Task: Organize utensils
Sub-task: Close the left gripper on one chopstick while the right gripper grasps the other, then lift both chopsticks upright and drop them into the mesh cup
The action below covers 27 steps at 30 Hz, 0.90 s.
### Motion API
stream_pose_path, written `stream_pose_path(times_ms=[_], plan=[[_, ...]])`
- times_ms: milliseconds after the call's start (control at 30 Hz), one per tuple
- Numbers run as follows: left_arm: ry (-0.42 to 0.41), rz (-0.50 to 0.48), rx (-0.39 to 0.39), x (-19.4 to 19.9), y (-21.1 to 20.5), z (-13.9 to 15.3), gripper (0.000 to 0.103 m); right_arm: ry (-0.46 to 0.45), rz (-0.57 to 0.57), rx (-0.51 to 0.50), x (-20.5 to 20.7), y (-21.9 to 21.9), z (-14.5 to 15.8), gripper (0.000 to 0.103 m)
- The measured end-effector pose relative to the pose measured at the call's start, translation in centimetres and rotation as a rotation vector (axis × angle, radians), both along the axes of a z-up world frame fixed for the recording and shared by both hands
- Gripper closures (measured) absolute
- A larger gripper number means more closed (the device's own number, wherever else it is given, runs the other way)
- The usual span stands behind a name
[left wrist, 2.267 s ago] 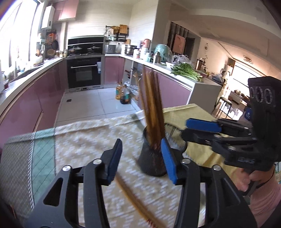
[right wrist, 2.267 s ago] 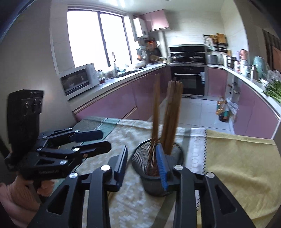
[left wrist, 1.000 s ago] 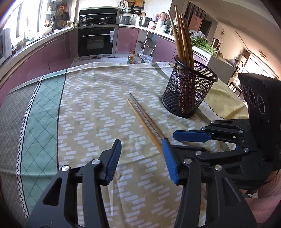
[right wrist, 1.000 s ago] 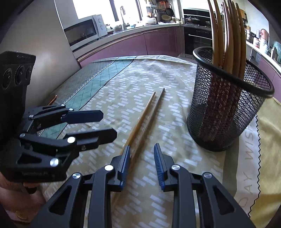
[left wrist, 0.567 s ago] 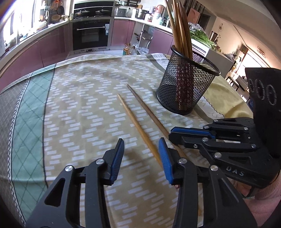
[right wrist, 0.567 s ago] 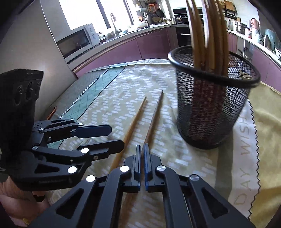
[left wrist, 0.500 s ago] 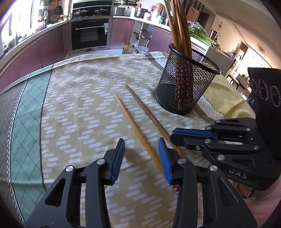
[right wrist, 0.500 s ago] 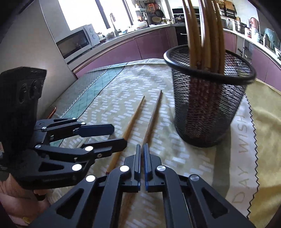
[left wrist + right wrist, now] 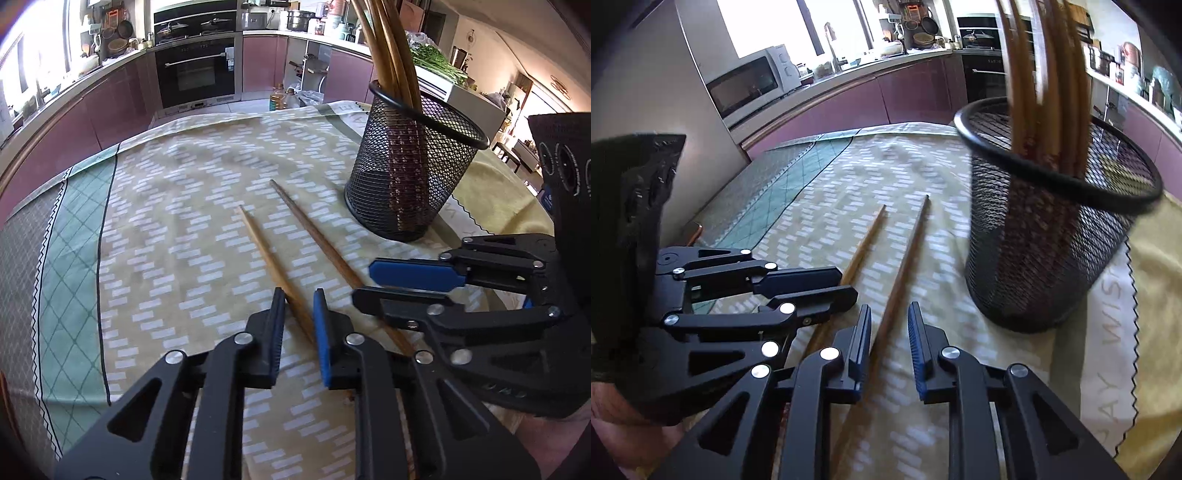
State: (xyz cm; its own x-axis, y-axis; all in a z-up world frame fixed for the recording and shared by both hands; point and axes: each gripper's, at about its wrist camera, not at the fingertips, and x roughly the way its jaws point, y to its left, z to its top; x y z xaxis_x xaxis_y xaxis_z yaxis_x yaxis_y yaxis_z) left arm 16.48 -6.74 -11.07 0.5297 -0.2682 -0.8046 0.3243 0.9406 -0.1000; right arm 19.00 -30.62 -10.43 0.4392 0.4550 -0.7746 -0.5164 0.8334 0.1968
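The left gripper (image 9: 298,295) stands narrowly parted astride the lighter chopstick (image 9: 266,254), and the right gripper (image 9: 888,314) likewise straddles the darker chopstick (image 9: 907,254). Both sticks lie side by side on the patterned tablecloth (image 9: 177,221), beside the black mesh holder (image 9: 410,173) holding more chopsticks (image 9: 388,44).

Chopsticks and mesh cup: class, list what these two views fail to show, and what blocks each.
- Left wrist view: near end of the darker chopstick hidden under the right gripper.
- Right wrist view: near end of the lighter chopstick hidden behind the left gripper.
- Both views: tops of the chopsticks in the mesh cup cut off by the top edge; blurred in the right view.
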Motion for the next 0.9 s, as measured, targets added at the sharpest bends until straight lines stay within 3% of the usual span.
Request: stream_pose_path(times_ms=[133,467,900], plan=[[0.006,0.014,-0.014,0.2,0.4,-0.1,0.088,-0.017,-0.02,-0.012,0.5,0.4,-0.1,0.094],[-0.002,0.045,-0.122,-0.7,1.4,1.3,0.095,-0.031,-0.031,0.07,-0.4,-1.4,1.5,0.097],[-0.197,-0.054,-0.256,-3.9,1.1,10.5,0.096,-0.224,-0.03,0.205,-3.1,-5.4,9.1,0.097]])
